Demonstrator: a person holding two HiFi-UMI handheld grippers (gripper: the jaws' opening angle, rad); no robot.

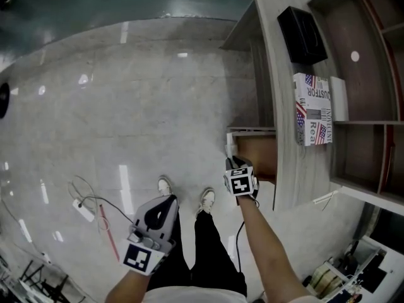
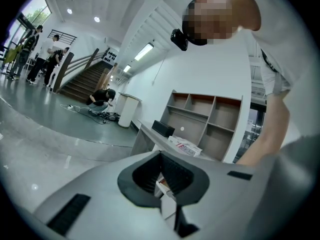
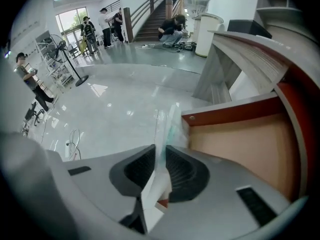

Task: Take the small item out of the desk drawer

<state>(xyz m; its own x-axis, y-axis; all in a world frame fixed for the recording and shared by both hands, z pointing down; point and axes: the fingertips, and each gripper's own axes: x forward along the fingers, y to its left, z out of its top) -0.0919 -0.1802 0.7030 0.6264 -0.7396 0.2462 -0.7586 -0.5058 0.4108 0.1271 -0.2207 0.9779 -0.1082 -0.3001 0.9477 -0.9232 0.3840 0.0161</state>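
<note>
Grey floor (image 1: 126, 106) spreads below us. Our right gripper (image 1: 232, 161) clamps a thin packet (image 3: 162, 149) at the open drawer's (image 1: 259, 155) front corner. Our left gripper (image 1: 169, 199) hangs low, jaws together and empty.

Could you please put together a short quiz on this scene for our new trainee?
1. Multiple choice: What is between the jaws of the right hand-held gripper?
A) a thin clear packet
B) a pair of scissors
C) nothing
2. True or false: The desk drawer is shut.
3. Fill in: The black box sits on top of the ____.

Key: 1 A, the jaws are clamped on it. 2 false, the drawer stands open beside the gripper. 3 desk.
</note>
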